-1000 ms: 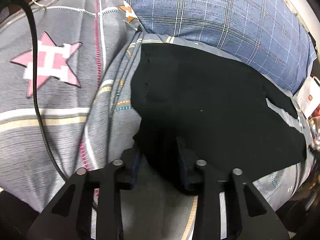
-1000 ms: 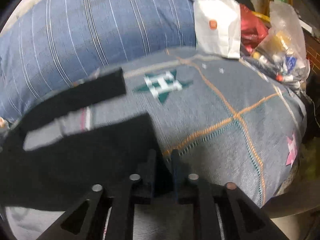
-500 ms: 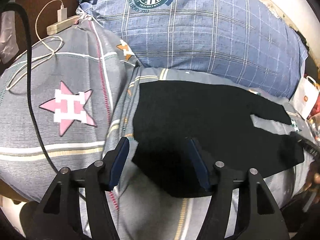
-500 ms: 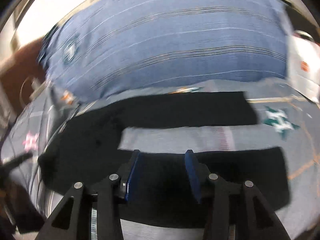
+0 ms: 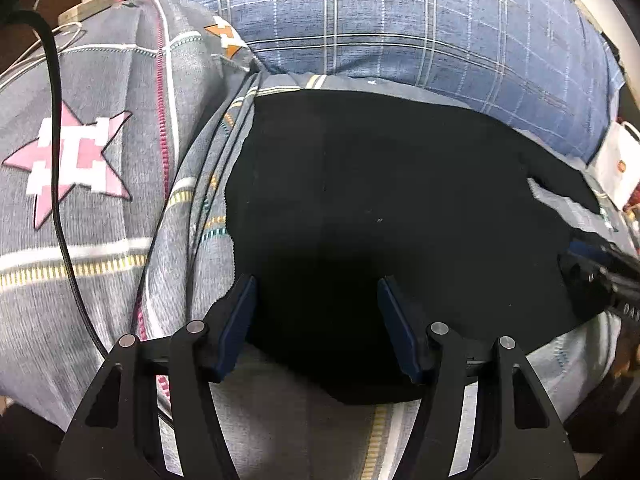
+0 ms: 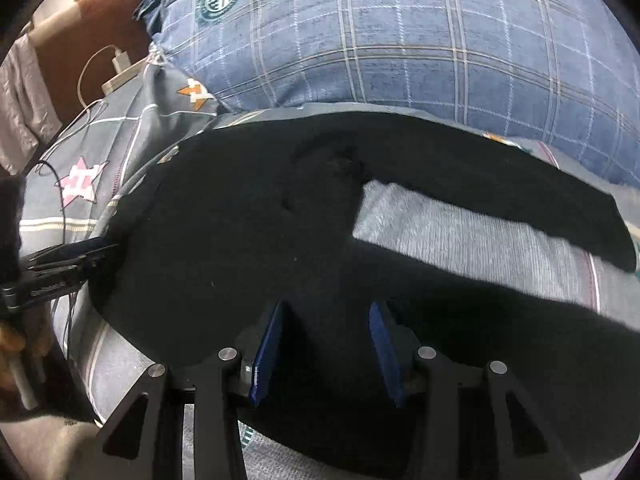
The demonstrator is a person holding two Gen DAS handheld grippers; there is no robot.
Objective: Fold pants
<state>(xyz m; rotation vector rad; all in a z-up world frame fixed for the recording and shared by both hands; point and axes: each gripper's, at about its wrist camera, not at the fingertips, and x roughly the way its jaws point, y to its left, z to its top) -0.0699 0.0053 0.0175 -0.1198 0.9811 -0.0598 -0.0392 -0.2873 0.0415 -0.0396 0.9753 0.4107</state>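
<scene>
Both grippers let go of the pants

A second ago the left gripper point(image 5: 314, 296) and right gripper point(image 6: 326, 322) each pinched the black pants point(image 5: 380, 208); now the jaws of both stand wide apart over the cloth, which lies flat on the bed point(image 5: 120, 208), its two legs spread apart.

We see a blue plaid pillow point(image 5: 400, 28) on grey star-patterned bedding point(image 5: 80, 152), a black cable point(image 5: 60, 184), a white charger point(image 6: 120, 60) and a white paper bag point(image 5: 612, 164).
</scene>
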